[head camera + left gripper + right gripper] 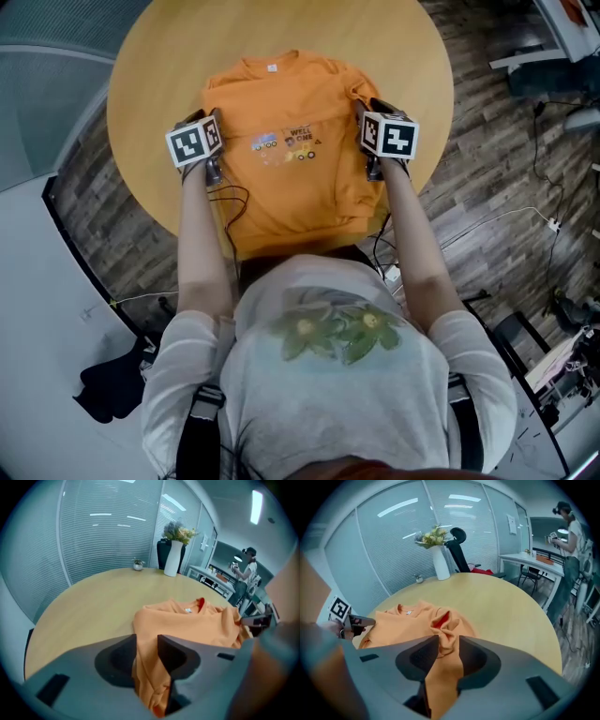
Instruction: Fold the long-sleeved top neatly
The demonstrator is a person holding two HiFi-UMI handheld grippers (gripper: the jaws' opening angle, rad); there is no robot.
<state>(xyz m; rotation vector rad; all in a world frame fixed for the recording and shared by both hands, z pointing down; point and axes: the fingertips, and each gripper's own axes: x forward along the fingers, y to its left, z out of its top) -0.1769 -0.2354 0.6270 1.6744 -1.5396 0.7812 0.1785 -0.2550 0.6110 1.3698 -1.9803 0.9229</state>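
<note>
An orange long-sleeved top (291, 169) lies chest-up on a round wooden table (394, 56), its collar at the far side and both sleeves folded in. My left gripper (214, 173) stands at the top's left edge. In the left gripper view the left gripper (146, 641) is shut on a fold of the orange cloth (187, 620). My right gripper (372, 169) stands at the right edge. In the right gripper view the right gripper (449, 644) pinches a bunched fold of the top (403, 623).
A white vase of flowers (172, 557) stands at the table's far edge, with a black office chair (459, 545) behind it. A person (569, 536) stands by desks in the background. Cables (506, 220) and a black item (112, 380) lie on the floor.
</note>
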